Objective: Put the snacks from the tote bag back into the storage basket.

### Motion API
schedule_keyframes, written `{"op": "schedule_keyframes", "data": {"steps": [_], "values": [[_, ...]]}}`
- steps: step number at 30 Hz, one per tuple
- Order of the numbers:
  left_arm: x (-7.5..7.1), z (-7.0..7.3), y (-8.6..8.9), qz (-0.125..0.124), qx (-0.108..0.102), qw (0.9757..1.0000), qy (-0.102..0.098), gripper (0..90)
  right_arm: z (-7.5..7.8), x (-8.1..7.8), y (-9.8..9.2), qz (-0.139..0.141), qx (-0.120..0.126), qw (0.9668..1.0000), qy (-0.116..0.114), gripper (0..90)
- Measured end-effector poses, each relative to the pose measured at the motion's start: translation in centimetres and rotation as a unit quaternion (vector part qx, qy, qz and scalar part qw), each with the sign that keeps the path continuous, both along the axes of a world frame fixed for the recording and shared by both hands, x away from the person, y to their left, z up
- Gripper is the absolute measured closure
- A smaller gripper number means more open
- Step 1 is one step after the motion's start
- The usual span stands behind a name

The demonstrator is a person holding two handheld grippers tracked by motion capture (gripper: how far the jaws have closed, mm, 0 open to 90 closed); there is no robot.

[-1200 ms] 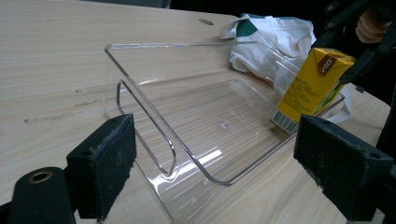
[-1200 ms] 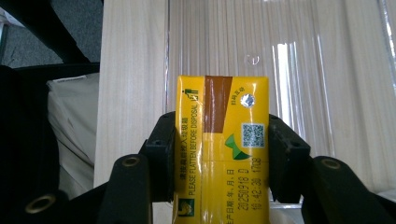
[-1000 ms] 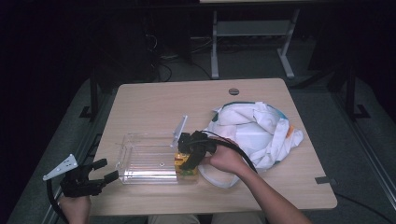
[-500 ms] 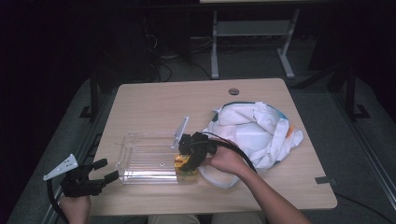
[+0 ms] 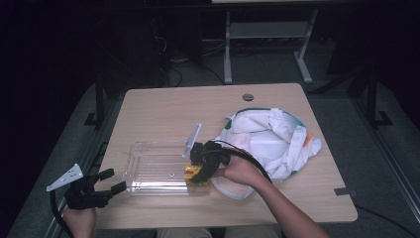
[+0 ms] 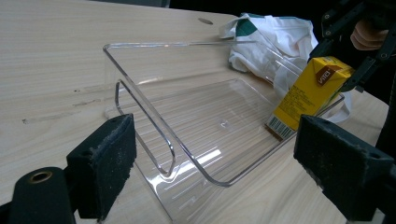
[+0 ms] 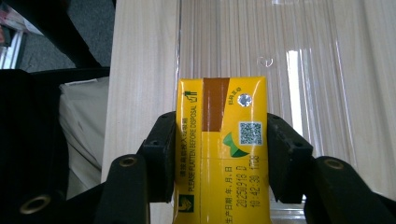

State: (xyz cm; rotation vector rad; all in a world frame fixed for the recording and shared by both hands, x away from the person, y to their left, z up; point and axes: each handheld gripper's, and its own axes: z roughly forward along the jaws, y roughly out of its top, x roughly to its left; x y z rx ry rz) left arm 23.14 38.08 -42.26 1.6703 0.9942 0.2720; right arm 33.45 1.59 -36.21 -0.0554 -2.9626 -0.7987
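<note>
A yellow drink carton (image 7: pixel 220 154) sits clamped between the jaws of my right gripper (image 5: pixel 203 166), tilted over the right end of a clear plastic tray (image 5: pixel 153 171). From the left gripper view the carton (image 6: pixel 310 93) leans with its lower corner at the tray's (image 6: pixel 187 116) right rim. My left gripper (image 5: pixel 101 186) stands open just off the tray's left end, its pads (image 6: pixel 107 163) either side of the near corner without touching it.
A white cloth bag (image 5: pixel 270 141) with teal trim lies crumpled to the right of the tray. The tabletop (image 5: pixel 188 106) has a round cable hole (image 5: pixel 248 97) at the back. Metal table legs stand on the dark floor beyond.
The right gripper and carton have shifted very slightly at the tray's right end. The left gripper has stayed put.
</note>
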Motion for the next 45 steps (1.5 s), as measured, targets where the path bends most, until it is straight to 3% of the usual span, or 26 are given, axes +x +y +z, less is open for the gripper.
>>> {"op": "schedule_keyframes", "data": {"steps": [16, 36, 45], "values": [[0.0, 0.0, 0.0, -0.001, 0.001, 1.0000, 0.000, 12.8, 0.1, 0.2, -0.4, -0.012, 0.008, 0.9999, 0.007, 39.5], [0.0, 0.0, 0.0, -0.001, 0.002, 1.0000, 0.000, 12.8, 0.8, 0.2, -1.3, -0.021, 0.025, 0.9992, 0.022, 37.9], [0.0, 0.0, 0.0, -0.001, 0.003, 1.0000, -0.001, 12.7, 1.7, 0.2, -1.9, -0.030, 0.037, 0.9988, 0.015, 38.2]]}}
